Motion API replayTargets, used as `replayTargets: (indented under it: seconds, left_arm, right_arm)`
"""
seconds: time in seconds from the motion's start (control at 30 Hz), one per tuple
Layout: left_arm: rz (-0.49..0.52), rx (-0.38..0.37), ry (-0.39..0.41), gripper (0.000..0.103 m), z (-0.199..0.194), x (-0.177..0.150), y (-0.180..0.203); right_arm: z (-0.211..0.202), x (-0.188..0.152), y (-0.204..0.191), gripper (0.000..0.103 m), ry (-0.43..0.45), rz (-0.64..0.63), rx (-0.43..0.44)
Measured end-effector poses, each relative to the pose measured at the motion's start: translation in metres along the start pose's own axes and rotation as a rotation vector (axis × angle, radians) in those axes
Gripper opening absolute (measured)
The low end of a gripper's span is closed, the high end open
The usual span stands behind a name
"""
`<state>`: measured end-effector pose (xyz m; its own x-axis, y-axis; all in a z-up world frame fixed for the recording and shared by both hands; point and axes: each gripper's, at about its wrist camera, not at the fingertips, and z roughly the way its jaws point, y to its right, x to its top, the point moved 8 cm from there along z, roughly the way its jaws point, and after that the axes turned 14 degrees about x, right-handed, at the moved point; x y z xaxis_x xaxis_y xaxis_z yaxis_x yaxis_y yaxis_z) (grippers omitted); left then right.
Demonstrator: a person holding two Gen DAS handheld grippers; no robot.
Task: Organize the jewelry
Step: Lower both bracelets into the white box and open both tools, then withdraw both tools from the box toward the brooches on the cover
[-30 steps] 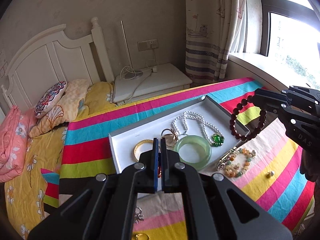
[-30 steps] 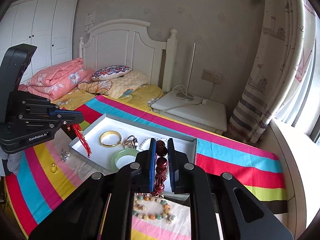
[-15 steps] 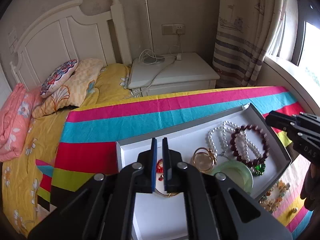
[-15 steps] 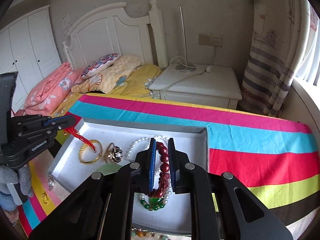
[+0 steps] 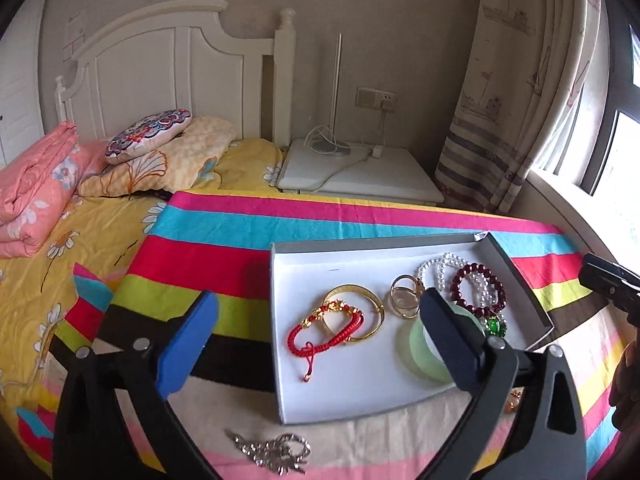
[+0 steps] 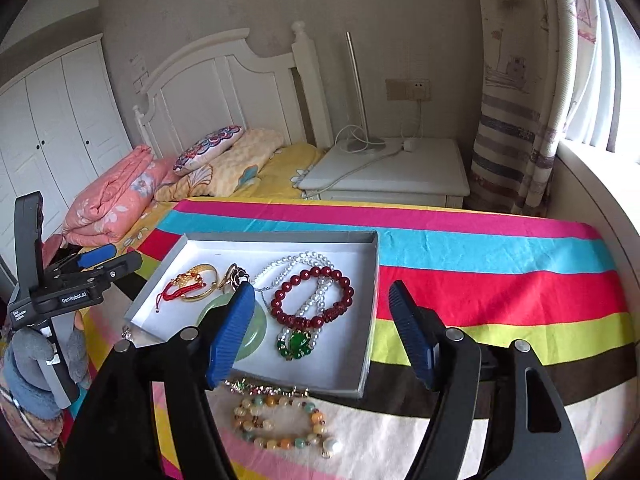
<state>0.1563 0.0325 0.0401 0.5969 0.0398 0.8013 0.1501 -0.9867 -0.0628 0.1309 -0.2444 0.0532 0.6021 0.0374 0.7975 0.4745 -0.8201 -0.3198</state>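
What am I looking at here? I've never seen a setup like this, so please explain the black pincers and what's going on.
No robot: a person holds a two-finger gripper in each hand, each carrying a fisheye camera looking along its fingers. One picture is from the left gripper, the other from the right gripper.

On a striped blanket on the bed sits a white tray. In it lie a red cord bracelet, a gold bangle, a green bangle, a pearl necklace and a dark red bead bracelet. A multicoloured bead bracelet and a silver piece lie outside it.

Both grippers' jaws are opening, and they hold nothing.
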Motion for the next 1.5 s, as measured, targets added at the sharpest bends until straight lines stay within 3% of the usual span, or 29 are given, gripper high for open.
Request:
replayTargets:
  seconds: [0.17,0.27,0.4,0.47,0.6,0.7,0.8,0.9,1.2,1.33,1.43,1.5]
  left_arm:
    - [-0.024,0.040,0.033,0.101,-0.042,-0.027,-0.022]
    - [0.044,0.083,0.027,0.101,-0.060,-0.053,-0.022]
    - [0.131,0.120,0.034,0.101,-0.079,-0.092,-0.014]
    - [0.130,0.070,-0.007,0.101,-0.082,-0.113,-0.006]
    - [0.161,0.003,-0.094,0.101,-0.081,-0.146,0.008]
    - [0.150,-0.017,-0.104,0.101,-0.082,-0.152,0.008]
    - [0.129,-0.059,-0.162,0.101,-0.074,-0.158,0.009]
    - [0.101,-0.084,-0.246,0.100,-0.060,-0.162,0.006]
    - [0.069,-0.110,-0.243,0.101,-0.059,-0.160,0.004]
    - [0.065,-0.113,-0.242,0.101,-0.060,-0.160,0.003]
    - [0.063,-0.113,-0.242,0.101,-0.061,-0.160,0.004]
    - [0.056,-0.117,-0.241,0.101,-0.062,-0.160,0.004]
  right_arm:
    - [-0.037,-0.020,-0.017,0.085,0.059,-0.057,-0.013]
    - [-0.057,-0.035,-0.027,0.086,0.114,-0.094,-0.008]
    - [-0.076,-0.057,-0.033,0.086,0.169,-0.103,-0.074]
    - [-0.069,-0.071,-0.034,0.086,0.131,-0.091,-0.112]
    - [-0.041,-0.090,-0.048,0.086,-0.029,-0.157,-0.107]
    - [-0.024,-0.096,-0.064,0.085,-0.092,-0.215,-0.090]
    - [-0.009,-0.098,-0.077,0.078,-0.125,-0.234,-0.055]
    - [0.012,-0.096,-0.086,0.064,-0.171,-0.251,-0.037]
    - [0.082,-0.079,-0.083,0.050,-0.303,-0.204,-0.007]
    - [0.089,-0.077,-0.082,0.049,-0.318,-0.199,-0.023]
    - [0.088,-0.084,-0.082,0.039,-0.346,-0.172,-0.025]
    - [0.086,-0.086,-0.082,0.039,-0.331,-0.181,-0.022]
